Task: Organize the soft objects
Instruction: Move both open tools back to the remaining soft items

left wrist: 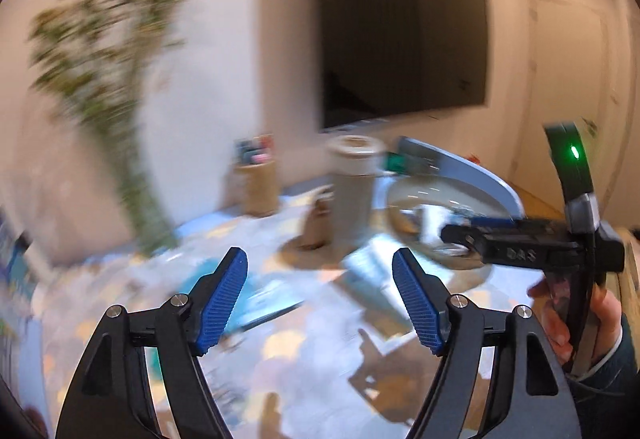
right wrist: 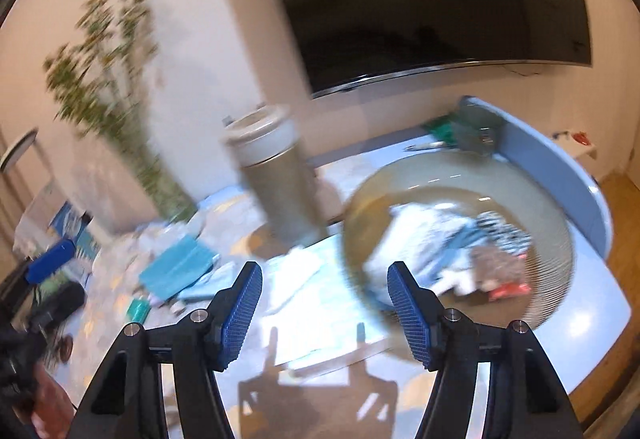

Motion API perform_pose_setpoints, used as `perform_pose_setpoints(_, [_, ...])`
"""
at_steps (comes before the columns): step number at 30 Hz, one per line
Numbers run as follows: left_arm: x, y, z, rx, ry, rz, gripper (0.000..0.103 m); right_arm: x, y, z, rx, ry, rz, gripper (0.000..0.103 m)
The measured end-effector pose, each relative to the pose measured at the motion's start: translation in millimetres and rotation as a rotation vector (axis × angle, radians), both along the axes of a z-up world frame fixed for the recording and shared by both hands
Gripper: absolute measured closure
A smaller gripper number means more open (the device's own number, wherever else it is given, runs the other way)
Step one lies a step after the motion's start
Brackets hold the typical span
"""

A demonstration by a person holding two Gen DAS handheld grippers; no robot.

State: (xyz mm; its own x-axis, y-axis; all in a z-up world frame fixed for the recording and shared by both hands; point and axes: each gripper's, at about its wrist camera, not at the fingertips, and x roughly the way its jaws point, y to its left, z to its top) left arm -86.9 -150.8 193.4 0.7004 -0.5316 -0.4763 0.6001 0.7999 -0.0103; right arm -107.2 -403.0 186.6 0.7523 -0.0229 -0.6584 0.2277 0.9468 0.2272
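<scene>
Both views motion-blurred; detail limited.

Tabletop (right wrist: 592,323): pale, patterned cover, cluttered. A wide shallow bowl (right wrist: 552,223) sits on its right half, already holding a heap of soft items (right wrist: 448,239): white, blue and patterned cloth. Just left of the bowl stands a tall lidded canister (right wrist: 276,175).

Loose soft pieces remain on the tabletop left of the bowl: pale cloth (right wrist: 296,271) and a folded teal cloth (right wrist: 176,263), long axis running roughly lower-left to upper-right in the right wrist view.

Right gripper (right wrist: 324,311): jaws roughly half open, nothing between the pads. The bowl's near rim lies just ahead and to its right; the pale cloth is directly ahead, the teal cloth farther left.

Left gripper (left wrist: 320,303): jaws apart, empty, hovering over the tabletop. Judgement: the teal cloth falls to the left gripper, the pale cloth to the right.
</scene>
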Motion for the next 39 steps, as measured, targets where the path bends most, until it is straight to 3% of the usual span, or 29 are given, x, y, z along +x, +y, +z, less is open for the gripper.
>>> perform_pose_setpoints(3, [6.5,53.8,-3.5,-0.078,0.041,0.071,0.029,9.9,33.2,-8.3,0.021,0.022,0.064,0.039])
perform_pose_setpoints(7, [14.0,114.5,-22.4,-0.113,0.101,0.167,0.029,23.0,84.2,-24.4,0.025,0.066,0.148,0.039])
perform_pose_setpoints(16, [38.7,184.0,-95.1,-0.079,0.255,0.3,0.029,49.9,168.3,-72.2,0.002,0.192,0.288,0.039])
perform_pose_setpoints(25, [63.0,207.6,-154.8,-0.024,0.336,0.405,0.029,67.8,209.6,-108.2,-0.071,0.26,0.349,0.039])
perform_pose_setpoints(29, [68.3,206.0,-166.1,-0.007,0.342,0.392,0.029,72.4,210.5,-117.5,-0.036,0.258,0.366,0.039])
perform_pose_setpoints(39, [77.8,207.1,-180.4,-0.015,0.393,0.398,0.029,79.4,235.8,-123.3,-0.06,0.22,0.447,0.039])
